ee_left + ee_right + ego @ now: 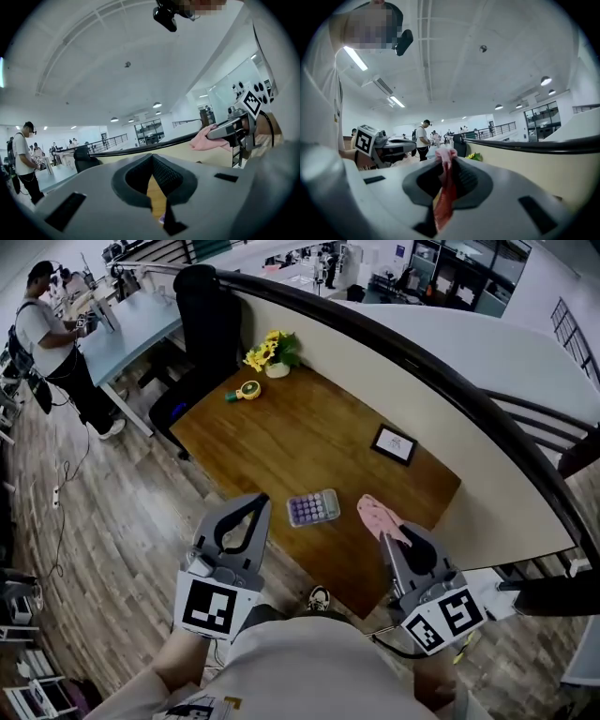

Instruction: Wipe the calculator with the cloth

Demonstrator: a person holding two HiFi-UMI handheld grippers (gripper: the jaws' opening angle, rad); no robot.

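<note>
The right gripper point(392, 538) is clamped on a pink cloth point(379, 515). The calculator point(313, 508) lies on the wooden table point(309, 437) just left of the cloth, its long side running crosswise. The left gripper point(257, 509), closed and empty, is near its other end.

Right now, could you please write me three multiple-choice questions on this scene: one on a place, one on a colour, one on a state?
1. Where is the calculator? A) on the floor B) on the table C) in a drawer
2. What colour is the cloth? A) blue B) pink C) white
3. The right gripper is: A) open and empty B) shut on the calculator C) shut on the cloth
Answers: 1 B, it lies on the wood near the front edge; 2 B, it shows pink; 3 C, the cloth is pinched between its jaws.
</note>
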